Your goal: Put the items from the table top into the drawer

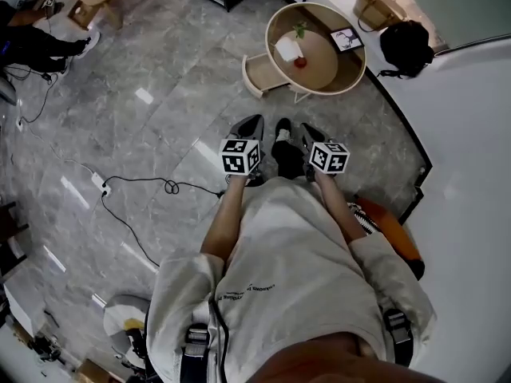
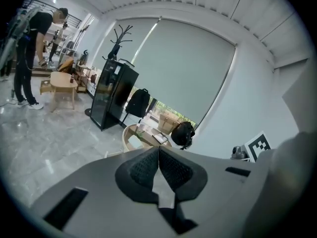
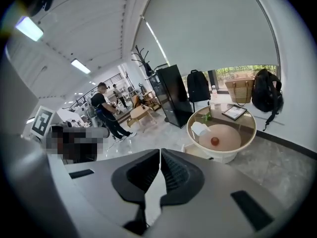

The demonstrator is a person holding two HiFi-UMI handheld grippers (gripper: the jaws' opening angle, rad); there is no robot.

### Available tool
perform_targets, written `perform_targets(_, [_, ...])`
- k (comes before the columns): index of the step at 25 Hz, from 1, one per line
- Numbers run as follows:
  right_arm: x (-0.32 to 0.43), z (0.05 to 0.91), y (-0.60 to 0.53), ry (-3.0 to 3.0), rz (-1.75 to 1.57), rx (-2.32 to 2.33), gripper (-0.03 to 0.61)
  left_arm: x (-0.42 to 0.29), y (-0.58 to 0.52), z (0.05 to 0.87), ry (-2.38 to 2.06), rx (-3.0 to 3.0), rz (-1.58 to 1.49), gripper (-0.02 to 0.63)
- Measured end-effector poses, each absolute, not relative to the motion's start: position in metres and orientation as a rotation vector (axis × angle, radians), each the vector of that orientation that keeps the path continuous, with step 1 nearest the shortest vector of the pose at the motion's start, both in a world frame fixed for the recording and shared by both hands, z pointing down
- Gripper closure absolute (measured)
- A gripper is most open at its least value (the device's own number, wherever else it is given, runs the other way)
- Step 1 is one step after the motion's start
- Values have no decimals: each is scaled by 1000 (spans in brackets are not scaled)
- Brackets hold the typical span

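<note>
Approach step: my left claw (image 2: pixel 158 150) and right claw (image 3: pixel 159 153) are pinched closed on nothing, the red ball (image 1: pixel 300 62) lies on the round counter (image 1: pixel 352 76) well ahead beside its pulled-out drawer (image 1: pixel 259 75), so next I must close in and open one.

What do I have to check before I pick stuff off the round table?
1. Drawer pulled out under the round table: ok.
2. Red ball, white item and framed picture in plain sight on top: ok.
3. Left tool empty: ok, jaws together on nothing.
4. Right tool empty: ok, same.
5. Jaws open for grabbing: not ok, both shut.
6. Near enough to reach: not ok, floor lies between the tools and the table.
</note>
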State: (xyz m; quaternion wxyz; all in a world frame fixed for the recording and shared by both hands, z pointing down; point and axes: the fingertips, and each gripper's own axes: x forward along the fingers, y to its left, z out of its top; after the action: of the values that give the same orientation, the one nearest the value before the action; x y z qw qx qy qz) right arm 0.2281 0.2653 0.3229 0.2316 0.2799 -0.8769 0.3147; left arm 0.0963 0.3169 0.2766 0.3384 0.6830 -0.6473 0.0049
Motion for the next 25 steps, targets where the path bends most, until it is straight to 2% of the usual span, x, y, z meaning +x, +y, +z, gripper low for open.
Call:
perform_targets(4, [210,332,260,-2391,880,751,538,79,318,280,-1692,1762,46,592])
perform_targets(12, [108,322,196,-2475,781,508,539,-3,278,272,-1831,1649,49,592])
perform_targets(20, [40,281,72,-2561,851,478,538,-47,178,237,-1896,1643,97,592])
perform_targets(25, [25,271,1,-2589,845,488,538,-58,115,234,-1896,1658,124,592])
